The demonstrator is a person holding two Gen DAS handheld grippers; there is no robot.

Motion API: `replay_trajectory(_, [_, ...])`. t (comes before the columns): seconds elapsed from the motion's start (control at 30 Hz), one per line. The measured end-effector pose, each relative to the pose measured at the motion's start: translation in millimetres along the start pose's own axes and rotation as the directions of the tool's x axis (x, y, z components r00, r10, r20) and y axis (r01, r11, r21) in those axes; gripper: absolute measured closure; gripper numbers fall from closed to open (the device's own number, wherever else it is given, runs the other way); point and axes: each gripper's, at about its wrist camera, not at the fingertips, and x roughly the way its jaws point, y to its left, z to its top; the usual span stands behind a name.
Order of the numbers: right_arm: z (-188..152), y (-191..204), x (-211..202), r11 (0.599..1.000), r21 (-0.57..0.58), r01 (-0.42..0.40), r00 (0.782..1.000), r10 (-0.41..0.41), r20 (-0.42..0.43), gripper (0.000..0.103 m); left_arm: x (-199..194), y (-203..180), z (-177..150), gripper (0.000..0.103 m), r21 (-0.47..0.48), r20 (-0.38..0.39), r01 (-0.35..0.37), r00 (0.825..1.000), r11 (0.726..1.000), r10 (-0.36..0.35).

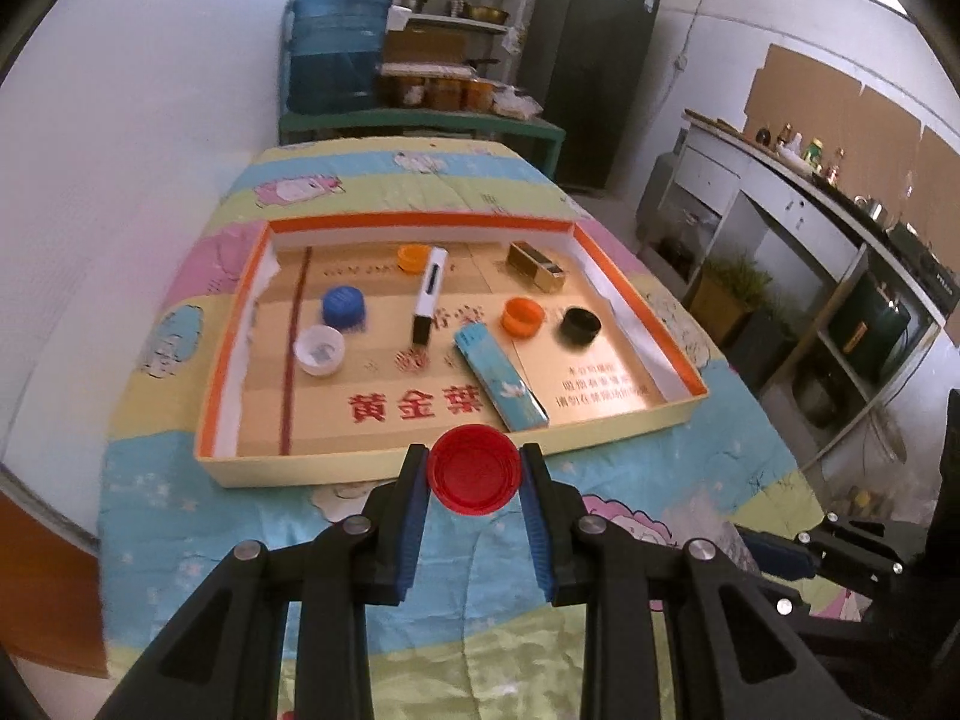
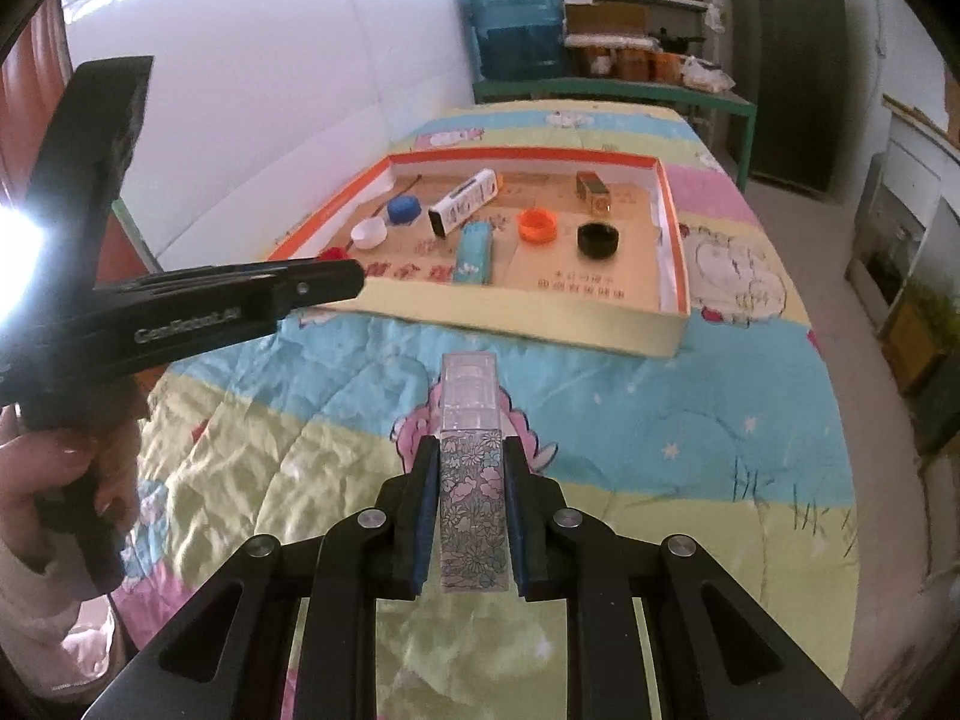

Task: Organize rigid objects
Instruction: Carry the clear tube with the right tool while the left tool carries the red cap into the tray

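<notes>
My left gripper (image 1: 474,471) is shut on a red bottle cap (image 1: 474,468), held above the quilt just short of the near wall of the orange-rimmed box (image 1: 384,468). In the right wrist view that gripper (image 2: 342,276) reaches in from the left, with the red cap (image 2: 333,254) showing at its tip. My right gripper (image 2: 468,462) is shut on a clear floral rectangular bottle (image 2: 471,480), over the quilt in front of the box (image 2: 528,321). Inside lie blue (image 1: 343,305), white (image 1: 319,349), orange (image 1: 523,317) and black (image 1: 580,327) caps, a white-black lighter (image 1: 429,294), a teal packet (image 1: 498,378) and a gold box (image 1: 536,266).
A patterned quilt (image 2: 660,420) covers the table. A white wall runs along the left. Behind stand a blue water jug (image 1: 336,48), shelves and a dark fridge (image 1: 588,72). A grey counter (image 1: 810,228) lines the right. A hand (image 2: 54,468) grips the left tool's handle.
</notes>
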Motion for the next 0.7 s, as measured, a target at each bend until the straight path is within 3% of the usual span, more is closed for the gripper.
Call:
replay_trajectory(0.33, [42.8,2.8,-4.2,0.998,-0.046,0.036,0.998,-0.033,0.058,0.083,-13.0,12.0,20.0,0.073,-0.027,0.043,-0.009,0.999,1.0,0.01])
replay_trajectory(0.7, [81.7,-9.8,10.9,0.997,-0.056,0.055,0.996,-0.051,0.077,0.083,-0.1,21.6,38.7,0.073,-0.046,0.054,-0.011,0.998,0.999,0.013])
